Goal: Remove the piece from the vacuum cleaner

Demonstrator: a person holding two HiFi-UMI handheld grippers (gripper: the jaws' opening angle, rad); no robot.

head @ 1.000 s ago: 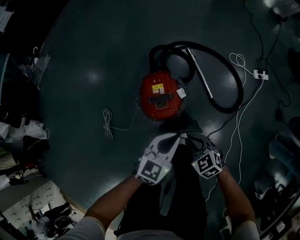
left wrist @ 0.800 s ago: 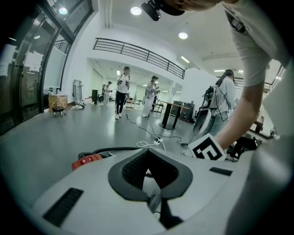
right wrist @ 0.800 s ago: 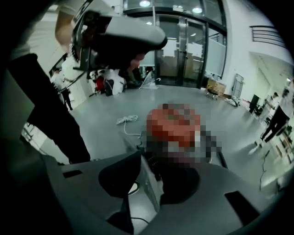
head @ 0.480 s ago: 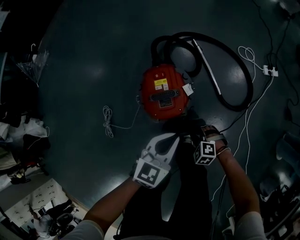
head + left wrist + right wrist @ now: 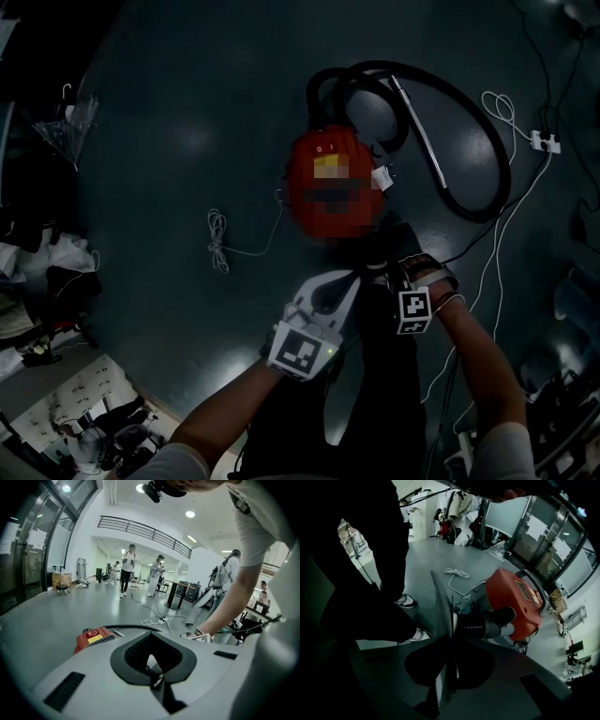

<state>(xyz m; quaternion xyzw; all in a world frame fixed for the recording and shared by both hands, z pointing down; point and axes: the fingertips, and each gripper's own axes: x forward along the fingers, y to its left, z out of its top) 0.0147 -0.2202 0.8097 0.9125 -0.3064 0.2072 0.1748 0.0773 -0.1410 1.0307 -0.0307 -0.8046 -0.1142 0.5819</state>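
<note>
A red vacuum cleaner (image 5: 323,159) lies on the dark floor, its black hose (image 5: 487,178) looping to the right past a metal tube (image 5: 424,141). In the right gripper view a ribbed hose cuff (image 5: 477,625) plugs into the red body (image 5: 513,604). My right gripper (image 5: 449,620) points at that cuff from just short of it. Its jaws are closing to a narrow gap, and I see nothing between them. In the head view the right gripper (image 5: 386,269) is at the vacuum's near edge. My left gripper (image 5: 352,277) hangs beside it, shut and empty.
A coiled white cord (image 5: 217,242) lies left of the vacuum. A power strip (image 5: 542,141) with white cable (image 5: 497,103) is at the right. Clutter (image 5: 47,272) lines the left edge. My shoes (image 5: 405,601) stand near the vacuum. Several people (image 5: 126,569) stand far across the hall.
My right gripper has moved forward to the vacuum's near edge and its marker cube has turned. The left gripper has barely shifted.
</note>
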